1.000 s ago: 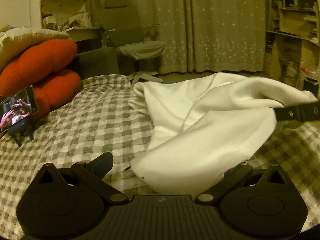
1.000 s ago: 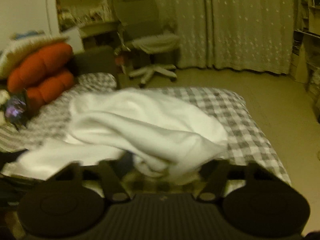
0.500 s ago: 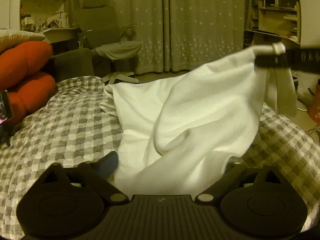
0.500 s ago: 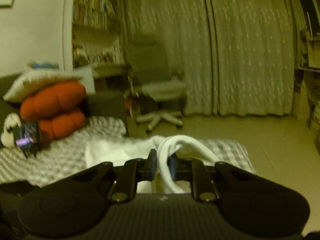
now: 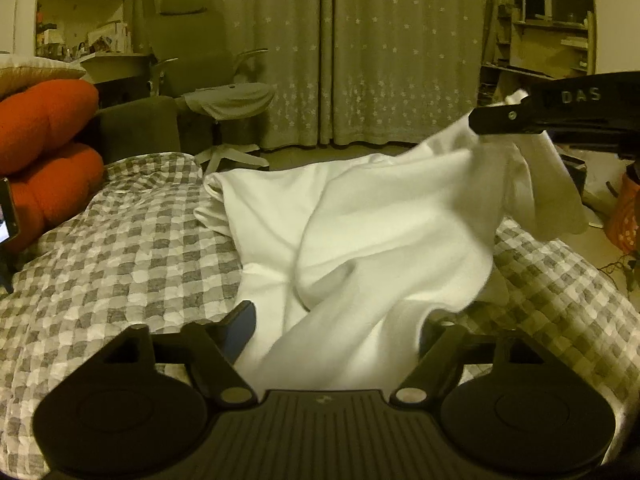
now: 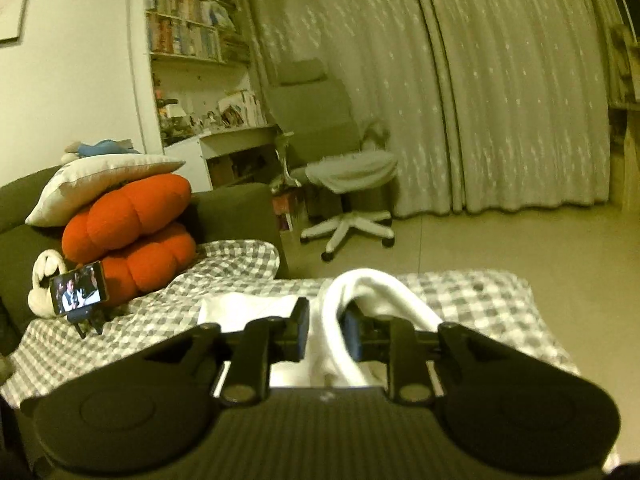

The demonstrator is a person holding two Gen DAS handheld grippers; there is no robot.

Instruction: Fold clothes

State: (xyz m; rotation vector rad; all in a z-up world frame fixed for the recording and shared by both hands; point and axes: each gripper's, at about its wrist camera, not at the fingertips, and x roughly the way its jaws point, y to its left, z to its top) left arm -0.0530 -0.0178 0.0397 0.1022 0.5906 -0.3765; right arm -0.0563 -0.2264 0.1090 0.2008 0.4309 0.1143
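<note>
Right gripper [image 6: 326,334] (jaws pinched) higher, garment [image 5: 360,240] edge aloft

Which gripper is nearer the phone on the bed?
Left. The left gripper sits low over the bed, with the phone to its left; the right gripper holds the white garment farther right.

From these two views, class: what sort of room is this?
Probably a lived-in bedroom or study at home: a checked bedspread with a white garment on it, a swivel chair, a full bookshelf and drawn curtains.
</note>
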